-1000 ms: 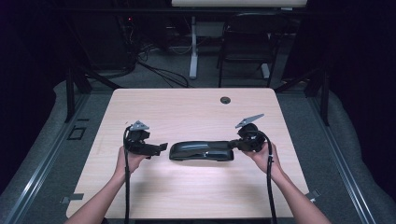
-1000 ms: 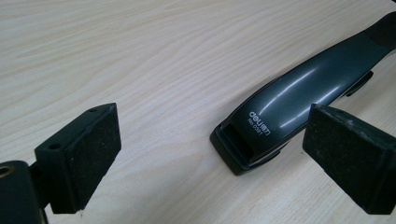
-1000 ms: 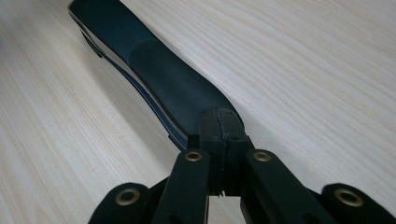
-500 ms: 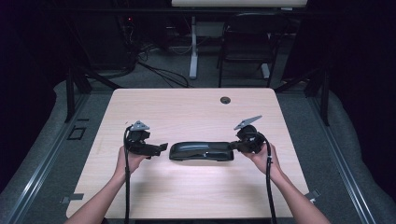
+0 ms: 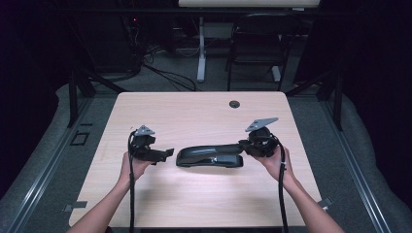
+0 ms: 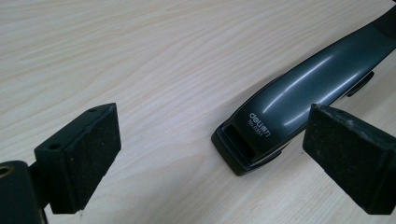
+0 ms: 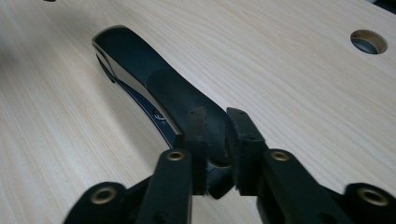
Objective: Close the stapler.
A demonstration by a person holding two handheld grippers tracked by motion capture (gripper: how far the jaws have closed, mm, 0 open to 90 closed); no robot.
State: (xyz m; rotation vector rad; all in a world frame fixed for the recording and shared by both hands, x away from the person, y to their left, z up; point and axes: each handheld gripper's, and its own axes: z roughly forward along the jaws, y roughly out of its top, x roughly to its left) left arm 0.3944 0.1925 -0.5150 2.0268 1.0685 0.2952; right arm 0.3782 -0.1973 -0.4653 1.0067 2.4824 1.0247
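- The dark stapler lies lengthwise across the middle of the light wooden desk, between the two claws.
- In the left claw view the stapler shows its front end with white lettering on the top cover; this end points toward the left claw.
- The left claw is released: its jaws stand wide apart, with bare desk between them. The stapler's front end lies just ahead of the jaws, nearer to the one at the right of that view, and is not touched by either pad.
- The right claw is at the stapler's opposite end.
- In the right claw view the right claw has its two pads set on either side of the stapler at the near end, closed in around it. The jaws have just been opening slightly, with the stapler's end between them.
- That held end sits a little above the desk surface, while the far end rests lower.
- A round cable hole sits in the desk near its far edge, well apart from the stapler.
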